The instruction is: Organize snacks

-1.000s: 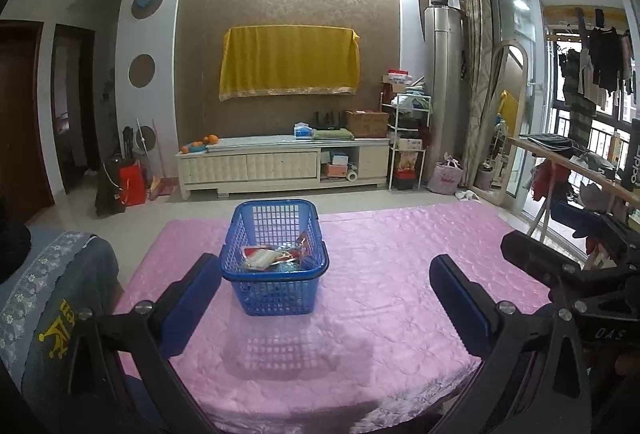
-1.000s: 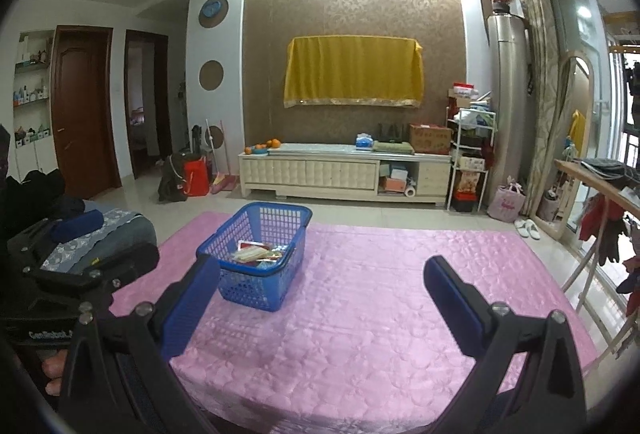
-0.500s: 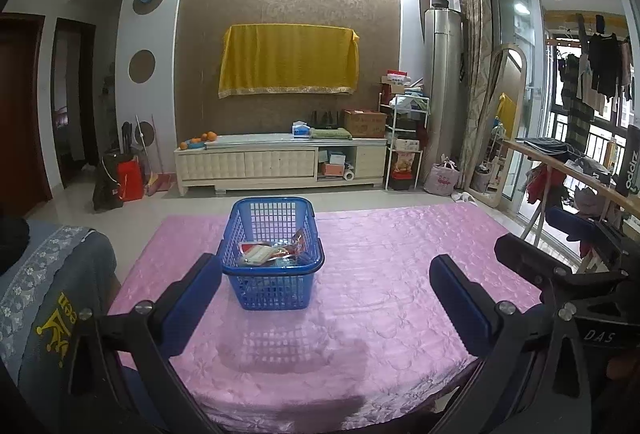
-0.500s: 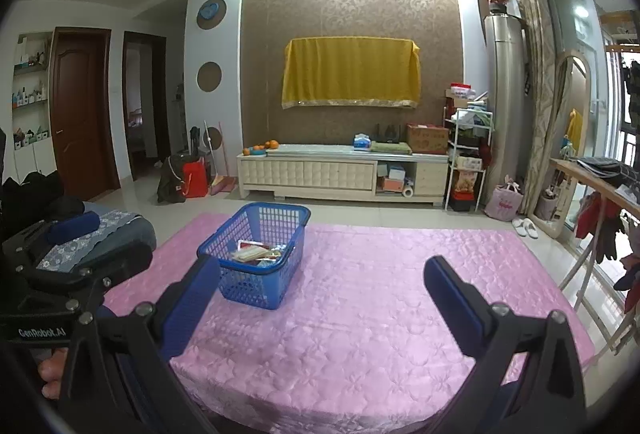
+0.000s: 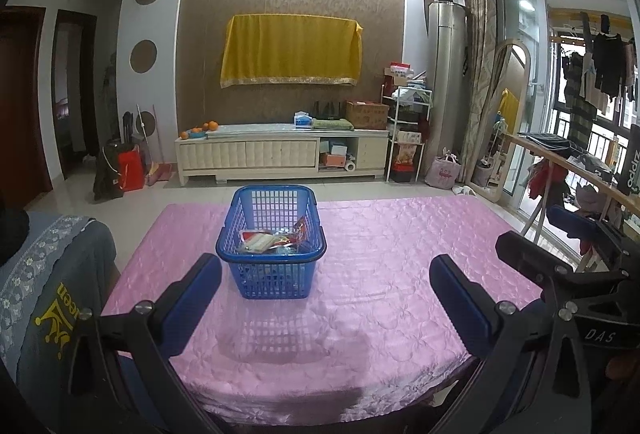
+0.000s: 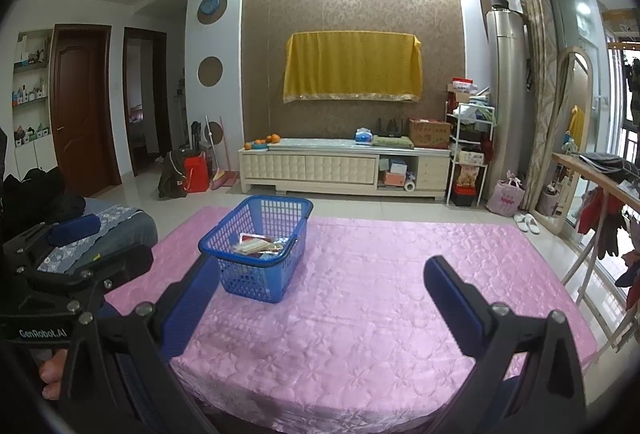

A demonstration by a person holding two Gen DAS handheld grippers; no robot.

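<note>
While both grippers are hovering over the near edge of the table (image 5: 400, 254), neither is gripping anything. The left gripper (image 5: 326, 282) is holding its blue fingers (image 5: 192, 298) spread wide, with nothing between them, and the right gripper (image 6: 316, 286) is doing the same, its fingers (image 6: 452, 298) parted over bare cloth. A blue basket (image 5: 272, 266) is sitting on the pink cloth toward the left half of the table, ahead of the left gripper and just past its left finger. Snacks (image 5: 272, 240) are lying inside the basket, a loose pile of packets in red and pale wrappers; what they are is too small to tell. In the right wrist view the basket (image 6: 256, 254) is showing ahead and to the left, its near corner just beyond that gripper's left finger, with the packets (image 6: 258, 246) lying low inside. Beyond the table, a cabinet (image 6: 344, 170) is standing against the far wall.
</note>
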